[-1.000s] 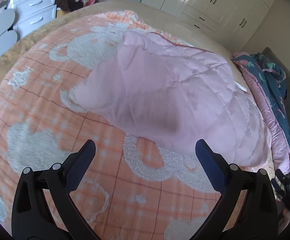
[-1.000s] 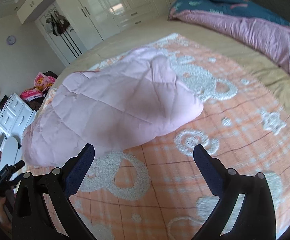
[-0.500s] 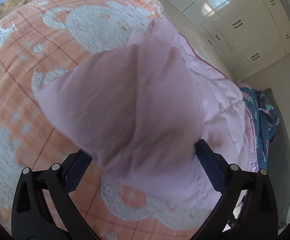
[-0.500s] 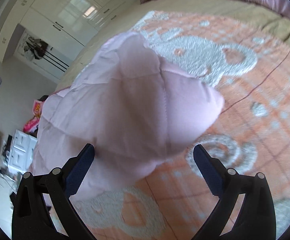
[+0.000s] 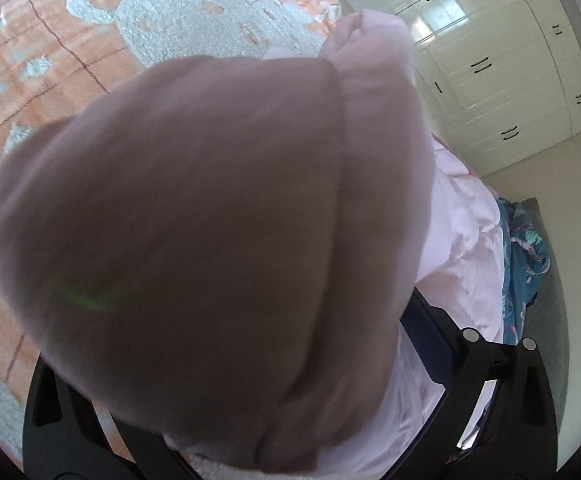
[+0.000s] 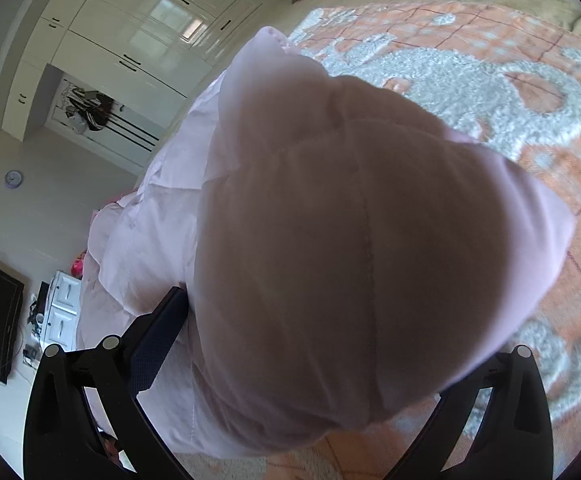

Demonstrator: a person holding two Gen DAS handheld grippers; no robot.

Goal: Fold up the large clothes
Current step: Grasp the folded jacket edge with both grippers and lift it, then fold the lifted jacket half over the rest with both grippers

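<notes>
Quilt (image 5: 194, 248) now fills gap between both spread tongs.

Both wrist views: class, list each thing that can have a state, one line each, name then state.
Pink padded garment: bunched, its end between the fingers of both grippers, the rest on the bed.
Left gripper: open, fabric between its fingers.
Right gripper: open, fabric between its fingers.
Wardrobe doors: closed.
Orange blanket: spread flat.
</notes>
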